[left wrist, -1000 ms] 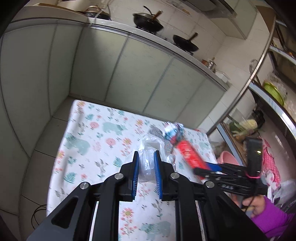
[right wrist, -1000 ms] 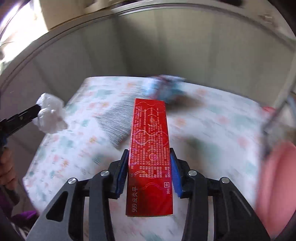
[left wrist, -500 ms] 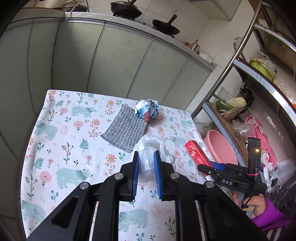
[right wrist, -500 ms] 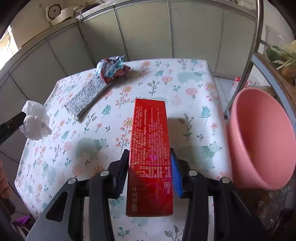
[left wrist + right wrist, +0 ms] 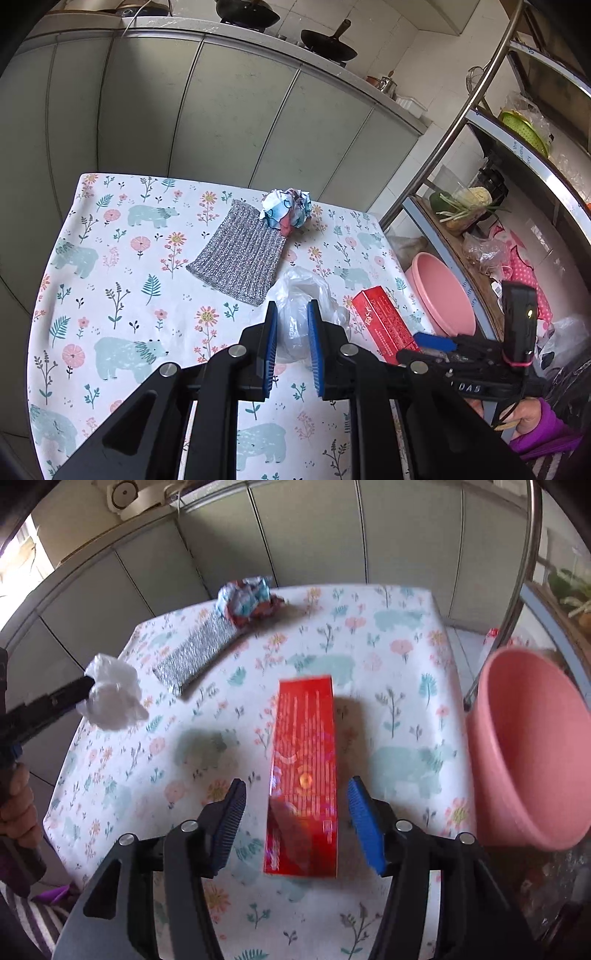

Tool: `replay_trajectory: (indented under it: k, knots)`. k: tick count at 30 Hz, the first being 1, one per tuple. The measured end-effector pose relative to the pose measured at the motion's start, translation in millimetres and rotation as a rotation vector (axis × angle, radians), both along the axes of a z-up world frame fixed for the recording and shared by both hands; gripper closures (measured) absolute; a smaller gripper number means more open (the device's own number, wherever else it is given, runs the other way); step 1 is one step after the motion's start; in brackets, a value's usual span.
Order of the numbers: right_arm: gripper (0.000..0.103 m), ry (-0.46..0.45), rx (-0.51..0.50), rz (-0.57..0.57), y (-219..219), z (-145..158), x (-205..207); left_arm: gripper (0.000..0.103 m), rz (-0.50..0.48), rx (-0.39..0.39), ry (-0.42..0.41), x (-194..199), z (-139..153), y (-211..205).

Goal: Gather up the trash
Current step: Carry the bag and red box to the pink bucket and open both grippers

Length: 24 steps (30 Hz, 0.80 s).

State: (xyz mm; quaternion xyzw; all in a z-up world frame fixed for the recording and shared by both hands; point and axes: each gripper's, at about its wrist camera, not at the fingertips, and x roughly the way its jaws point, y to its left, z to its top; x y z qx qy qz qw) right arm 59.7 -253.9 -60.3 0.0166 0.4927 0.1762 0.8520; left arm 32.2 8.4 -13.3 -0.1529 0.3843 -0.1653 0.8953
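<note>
My left gripper [image 5: 290,314] is shut on a crumpled clear plastic bag [image 5: 303,295], held above the table; the bag also shows in the right wrist view [image 5: 112,698]. My right gripper [image 5: 295,794] is open, its jaws apart on both sides of a red carton [image 5: 304,771], which looks blurred between them above the tablecloth. The carton also shows in the left wrist view [image 5: 384,325]. A crumpled colourful wrapper [image 5: 286,212] lies at the far side of the table, against a grey scouring cloth [image 5: 240,254].
A pink basin [image 5: 532,746] stands just off the table's right edge, also in the left wrist view [image 5: 441,291]. A metal shelf rack [image 5: 480,96] with vegetables and bags rises to the right. Grey kitchen cabinets [image 5: 221,110] stand behind the flowered tablecloth [image 5: 110,258].
My right gripper has opened and let go of the red carton, which it held shut before. The left gripper keeps the plastic bag and has drawn back a little.
</note>
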Motion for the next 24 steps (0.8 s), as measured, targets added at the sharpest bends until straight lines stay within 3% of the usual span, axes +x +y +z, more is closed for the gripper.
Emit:
replay_trajectory:
  k: [8,9,10,18,24]
  knots:
    - [0.046,0.005,-0.012,-0.018,14.9,-13.6,17.1,0.088,0.006,0.007,-0.029,-5.9,9.4,0.7]
    - [0.050,0.003,-0.012,-0.022,15.8,-14.6,17.8,0.088,0.009,0.007,-0.032,-6.6,10.5,1.5]
    - [0.063,0.001,-0.005,-0.025,15.3,-15.1,17.7,0.088,0.014,0.007,-0.034,-7.3,12.0,1.9]
    - [0.063,-0.078,0.110,-0.063,-14.1,7.2,-3.3,0.088,-0.002,0.006,-0.074,-9.2,30.1,-12.6]
    - [0.063,-0.145,0.217,-0.127,-54.7,28.4,-19.8,0.088,-0.075,0.006,-0.132,5.9,51.9,-57.4]
